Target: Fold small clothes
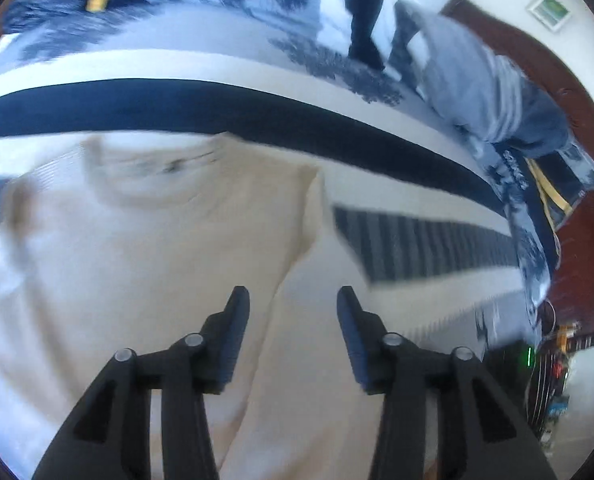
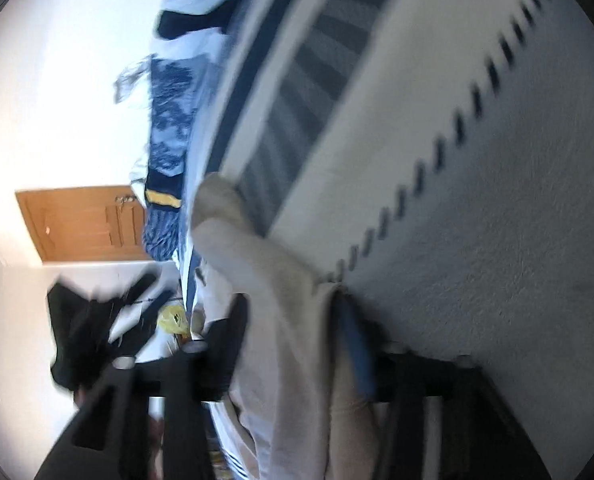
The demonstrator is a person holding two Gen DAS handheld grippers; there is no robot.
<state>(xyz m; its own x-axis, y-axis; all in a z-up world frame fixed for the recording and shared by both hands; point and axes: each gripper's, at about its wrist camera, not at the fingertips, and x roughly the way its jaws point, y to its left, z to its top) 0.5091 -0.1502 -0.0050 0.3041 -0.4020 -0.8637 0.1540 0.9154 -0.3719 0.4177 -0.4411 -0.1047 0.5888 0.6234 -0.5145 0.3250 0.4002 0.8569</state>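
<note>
Left gripper: my left gripper (image 1: 293,300) hangs over the garment with its jaws spread and nothing between them, so it is free to take the next hold.
Right gripper: my right gripper (image 2: 293,320) has cloth bunched between its fingers; the view is blurred, but I judge it clamped on the fabric so that part can be lifted and carried over.
Garment: the cream-coloured, soft knit small top (image 1: 157,240) lies spread on the bed cover, toward the cover's near edge, below the black band.
Why flat: I judge it is laid out smooth so a straight fold line can be made.
Pointing: its round neckline (image 1: 153,168) faces the far side of the bed, toward the dark band; the body runs back toward me.
Long axis: near edge to far edge of the bed, roughly along my left gripper's fingers.
Sleeve: a sleeve seam (image 1: 309,216) runs diagonally on the right of the body.
Carrier: white bed cover with a broad black band (image 1: 257,108) and grey striped panel (image 1: 425,244).
Far side: rumpled blue-and-white patterned bedding (image 1: 477,80) is heaped well apart from the top.
</note>
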